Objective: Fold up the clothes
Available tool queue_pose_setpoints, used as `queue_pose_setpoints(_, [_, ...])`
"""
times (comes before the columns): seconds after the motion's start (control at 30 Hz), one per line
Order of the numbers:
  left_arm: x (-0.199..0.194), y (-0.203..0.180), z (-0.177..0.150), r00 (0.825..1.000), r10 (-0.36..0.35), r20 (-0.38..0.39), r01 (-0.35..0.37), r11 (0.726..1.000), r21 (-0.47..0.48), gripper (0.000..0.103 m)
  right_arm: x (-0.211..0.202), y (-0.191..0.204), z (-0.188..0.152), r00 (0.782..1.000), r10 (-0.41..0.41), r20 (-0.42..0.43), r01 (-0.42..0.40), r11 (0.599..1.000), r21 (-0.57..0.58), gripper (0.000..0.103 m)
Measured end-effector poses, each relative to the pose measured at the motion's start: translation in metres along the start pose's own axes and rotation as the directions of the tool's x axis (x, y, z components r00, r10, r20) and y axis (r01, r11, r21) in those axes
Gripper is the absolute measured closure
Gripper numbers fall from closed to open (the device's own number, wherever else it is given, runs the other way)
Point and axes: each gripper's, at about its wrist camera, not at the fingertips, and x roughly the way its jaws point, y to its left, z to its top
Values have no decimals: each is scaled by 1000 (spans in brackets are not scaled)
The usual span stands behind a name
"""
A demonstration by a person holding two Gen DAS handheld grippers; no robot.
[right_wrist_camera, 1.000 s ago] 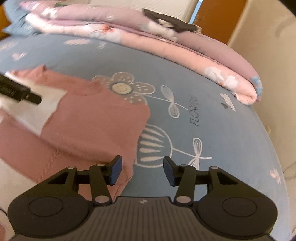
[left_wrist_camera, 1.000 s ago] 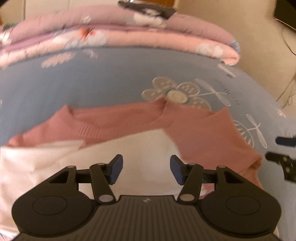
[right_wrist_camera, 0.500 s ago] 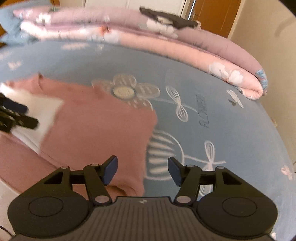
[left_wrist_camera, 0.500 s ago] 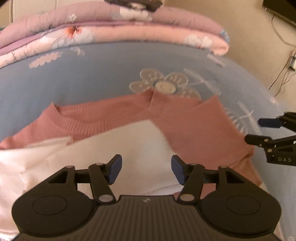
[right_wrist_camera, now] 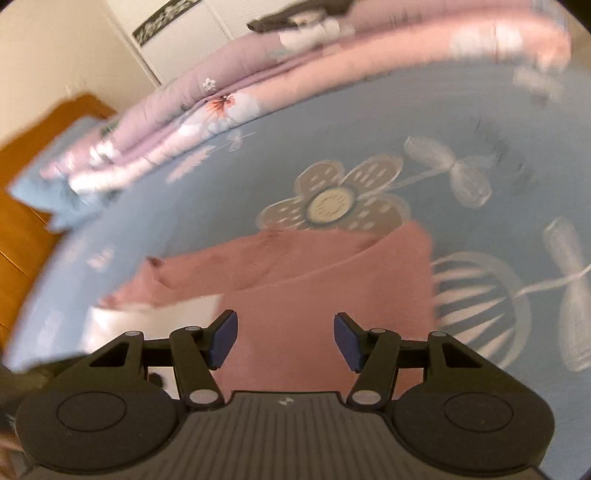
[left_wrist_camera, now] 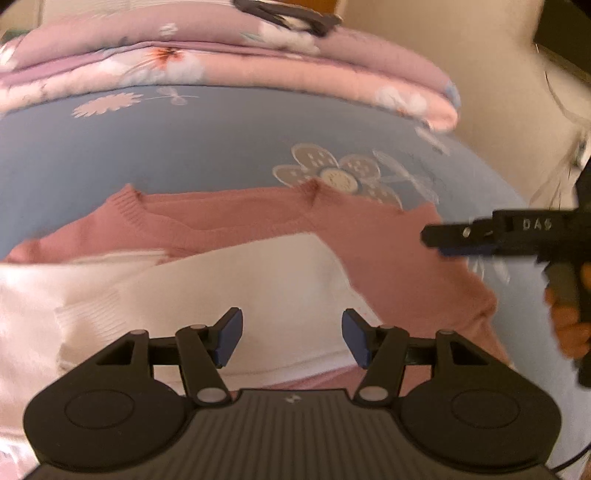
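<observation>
A pink sweater (left_wrist_camera: 388, 254) with a white lower part (left_wrist_camera: 236, 280) lies flat on the blue flowered bedsheet (left_wrist_camera: 184, 147), its ribbed neckline towards the far side. My left gripper (left_wrist_camera: 291, 338) hovers open over the white part, with nothing between its blue pads. In the right wrist view my right gripper (right_wrist_camera: 284, 345) is open above the pink sleeve side of the sweater (right_wrist_camera: 325, 295), also with nothing between its pads. In the left wrist view the right gripper (left_wrist_camera: 434, 240) reaches in side-on over the sweater's right edge, held by a hand (left_wrist_camera: 569, 321).
Folded pink and lilac quilts (left_wrist_camera: 221, 66) are stacked across the far end of the bed, with a dark item (left_wrist_camera: 284, 14) on top. A beige wall and cables (left_wrist_camera: 565, 155) are at the right. Orange wooden furniture (right_wrist_camera: 22, 229) and a blue pillow (right_wrist_camera: 55, 195) are at the left.
The right gripper has rolled and swung left, from the sheet beside the sweater to over its pink part. Its jaws stand a little wider. The left gripper has shifted slightly over the white part.
</observation>
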Motion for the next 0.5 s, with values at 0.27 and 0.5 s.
queue_pose_setpoints(0.27, [-19, 69, -18, 999, 20, 48, -9, 976, -217, 41, 17, -28, -8, 997, 70, -39, -62, 982, 178, 41])
queue_pose_setpoints(0.5, [-47, 95, -31, 997, 64, 41, -51, 964, -261, 42, 12, -43, -8, 997, 65, -43, -55, 977, 206, 41])
